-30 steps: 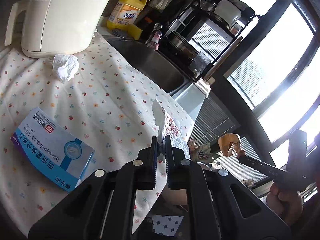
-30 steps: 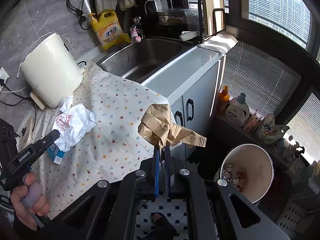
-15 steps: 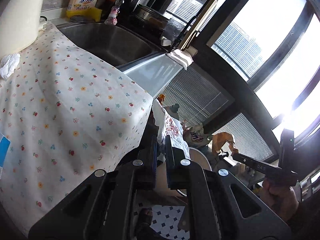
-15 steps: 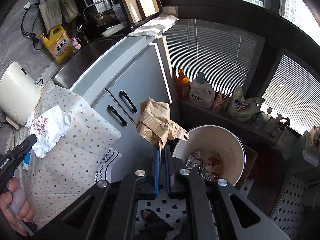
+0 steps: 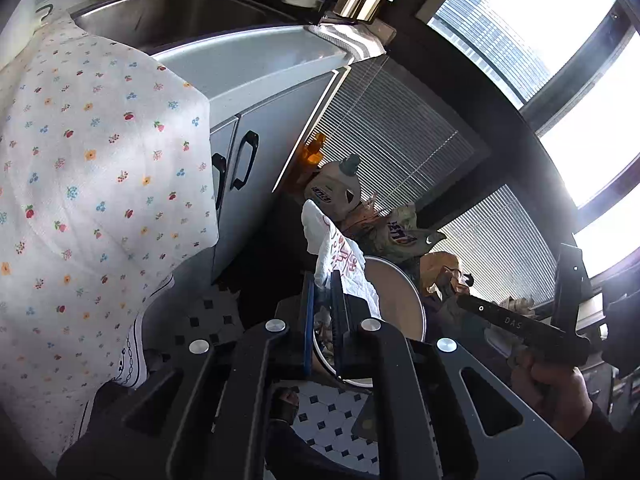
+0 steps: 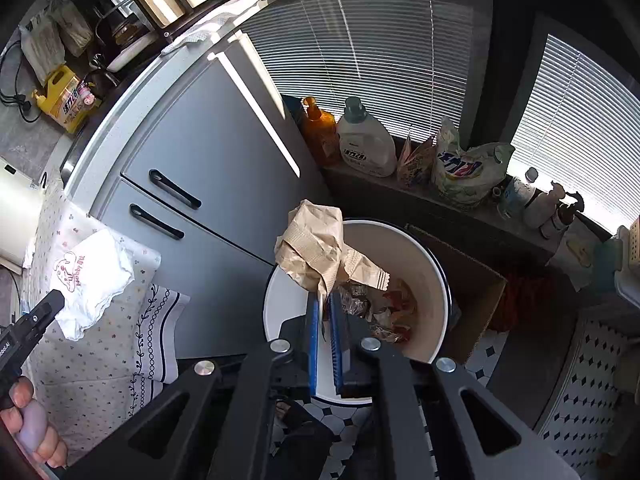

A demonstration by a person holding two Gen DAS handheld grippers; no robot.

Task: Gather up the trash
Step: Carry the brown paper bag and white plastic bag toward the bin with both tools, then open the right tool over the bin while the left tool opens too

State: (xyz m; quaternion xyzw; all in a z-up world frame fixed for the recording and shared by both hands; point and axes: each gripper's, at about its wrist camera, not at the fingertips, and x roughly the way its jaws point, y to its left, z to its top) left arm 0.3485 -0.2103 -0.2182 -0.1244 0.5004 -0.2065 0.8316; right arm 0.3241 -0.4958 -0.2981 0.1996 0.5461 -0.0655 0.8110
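Observation:
My left gripper (image 5: 320, 286) is shut on a crumpled white wrapper with pink print (image 5: 338, 256), held beside the left rim of the white trash bin (image 5: 404, 304) on the floor. The wrapper also shows in the right wrist view (image 6: 90, 280). My right gripper (image 6: 324, 300) is shut on a crumpled brown paper bag (image 6: 316, 248), held over the left rim of the bin (image 6: 436, 264). Several pieces of trash (image 6: 384, 312) lie inside. The brown bag also shows in the left wrist view (image 5: 442, 272).
Grey cabinet doors (image 6: 216, 184) stand left of the bin, with a floral cloth (image 5: 92, 184) hanging over the counter edge. Detergent bottles (image 6: 364, 140) and bags (image 6: 464, 168) line the window ledge. A cardboard box (image 6: 472, 292) sits right of the bin. The floor is tiled.
Both grippers have swung away from the counter and down toward the bin, each carrying its trash. The brown bag now hangs over the bin's rim.

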